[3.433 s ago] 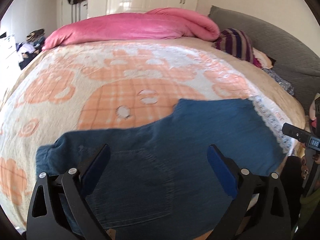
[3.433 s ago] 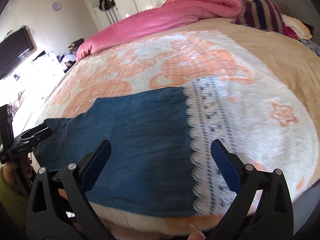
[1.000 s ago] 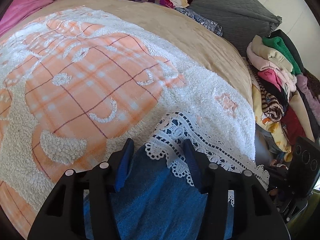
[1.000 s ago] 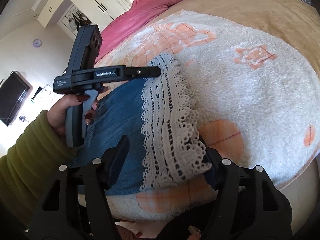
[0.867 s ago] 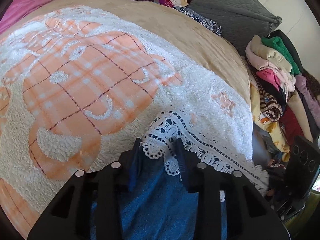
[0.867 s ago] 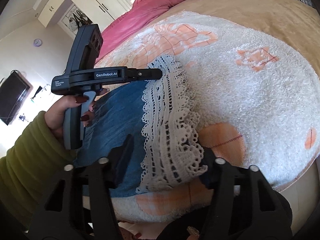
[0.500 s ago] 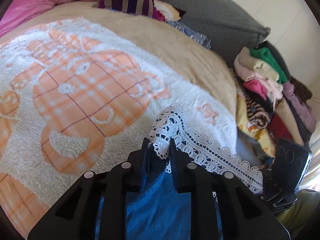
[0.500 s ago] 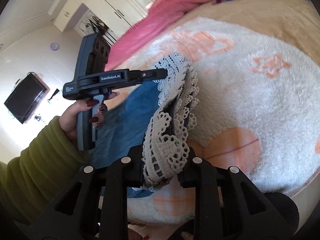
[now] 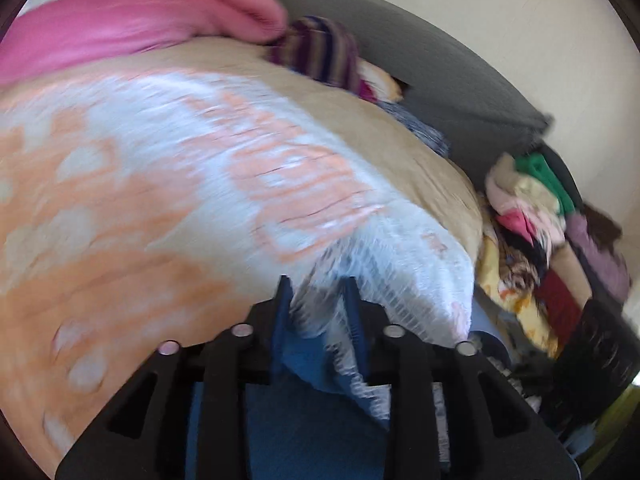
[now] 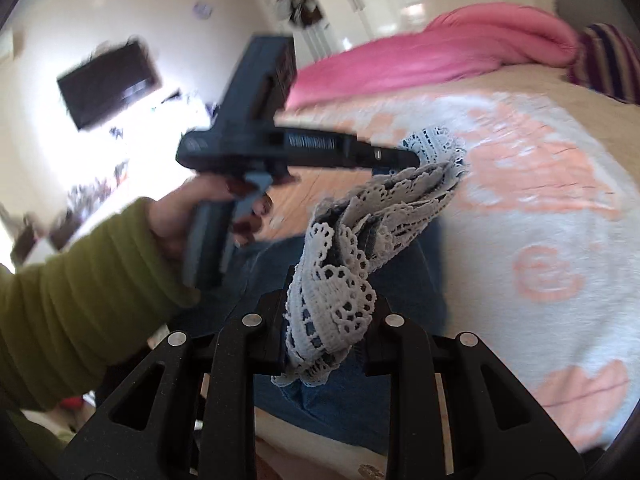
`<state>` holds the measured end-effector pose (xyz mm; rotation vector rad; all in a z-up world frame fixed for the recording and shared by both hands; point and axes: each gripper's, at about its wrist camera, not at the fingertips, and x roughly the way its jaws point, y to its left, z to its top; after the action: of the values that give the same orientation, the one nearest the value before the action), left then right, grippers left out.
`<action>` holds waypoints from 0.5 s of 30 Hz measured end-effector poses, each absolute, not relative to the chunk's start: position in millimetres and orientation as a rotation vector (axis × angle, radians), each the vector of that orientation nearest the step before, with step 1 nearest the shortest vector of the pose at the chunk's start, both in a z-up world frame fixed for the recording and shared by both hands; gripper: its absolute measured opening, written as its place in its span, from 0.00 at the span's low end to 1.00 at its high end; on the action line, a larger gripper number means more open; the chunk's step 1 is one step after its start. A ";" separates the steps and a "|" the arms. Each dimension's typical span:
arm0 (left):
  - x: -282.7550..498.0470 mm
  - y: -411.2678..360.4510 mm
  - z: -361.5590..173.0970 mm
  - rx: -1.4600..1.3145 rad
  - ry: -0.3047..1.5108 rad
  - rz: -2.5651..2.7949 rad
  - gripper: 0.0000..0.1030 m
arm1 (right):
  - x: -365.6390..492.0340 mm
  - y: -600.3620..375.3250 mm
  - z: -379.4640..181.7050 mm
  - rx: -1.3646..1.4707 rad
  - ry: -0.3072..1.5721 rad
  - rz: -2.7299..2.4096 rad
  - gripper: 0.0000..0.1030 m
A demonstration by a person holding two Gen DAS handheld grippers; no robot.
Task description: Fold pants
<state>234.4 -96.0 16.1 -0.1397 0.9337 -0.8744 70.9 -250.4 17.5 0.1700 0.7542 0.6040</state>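
The blue denim pants [image 10: 352, 280] with a white lace hem [image 10: 340, 300] lie on the bed's orange and white blanket [image 10: 540, 200]. My right gripper [image 10: 328, 312] is shut on one corner of the lace hem and holds it above the bed. My left gripper [image 9: 318, 304] is shut on the other hem corner, with lace [image 9: 320, 312] and blue denim [image 9: 304, 356] between its jaws. In the right wrist view the left gripper [image 10: 412, 160] shows at the far end of the raised hem, which hangs stretched between the two.
A rolled pink duvet [image 9: 132, 24] lies along the far side of the bed. A striped pillow [image 9: 320, 56] and a grey headboard [image 9: 440, 80] are at the head. A pile of clothes [image 9: 540, 240] stands beside the bed at right. A wall TV [image 10: 108, 80] hangs at left.
Both grippers closed on the lace hem corners and lifted them off the blanket. The hem now hangs raised between them, and both views are blurred by motion.
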 end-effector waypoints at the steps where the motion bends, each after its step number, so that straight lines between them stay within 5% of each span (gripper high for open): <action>1: 231.5 -75.8 12.2 -0.177 0.943 -0.825 0.36 | 72.4 -236.3 8.7 0.130 0.785 0.602 0.17; 7: 207.5 9.3 -1.3 -0.370 0.924 -0.672 0.70 | 51.2 -172.7 -16.6 -0.186 0.795 0.574 0.22; 15: 199.7 28.0 -16.1 -0.502 0.920 -0.705 0.83 | 14.0 -136.1 -29.4 -0.494 0.695 0.522 0.45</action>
<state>199.7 28.0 -16.1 -0.5023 0.9195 -0.7055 14.0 -136.1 -29.4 -0.4938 0.6955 0.5221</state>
